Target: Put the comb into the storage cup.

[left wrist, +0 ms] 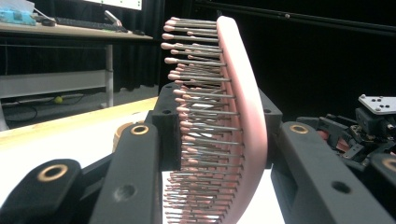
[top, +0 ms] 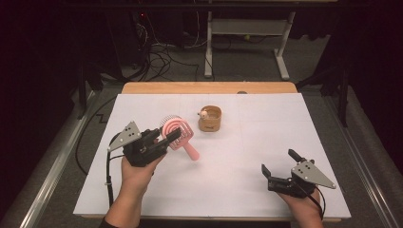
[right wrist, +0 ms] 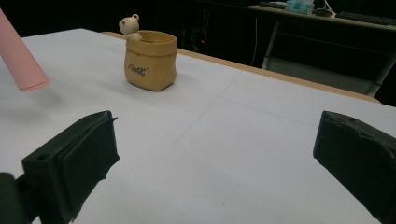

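Two tools work over a white-covered counter [top: 228, 161]. The left tool [top: 164, 138], at the left centre of the high view, is closed on the head of a pink hairbrush [top: 178, 134], which it holds clear above the counter. In the left gripper view the hairbrush [left wrist: 243, 116] stands edge-on up the middle of the frame between the two black jaws: a curved, smooth pink back on the right side and rows of thin grey bristles with small pink ball tips pointing left. In the high view its head shows looping pink ribs, and its plain pink handle slants down toward the lower right. The handle's rounded end enters the upper left corner of the right gripper view. The right tool [top: 280, 166], at the lower right of the high view, is wide open and holds nothing. A small tan pot [top: 210, 118] with a little bear figure at its rim stands upright near the top centre of the counter, just beyond the hairbrush and apart from it.
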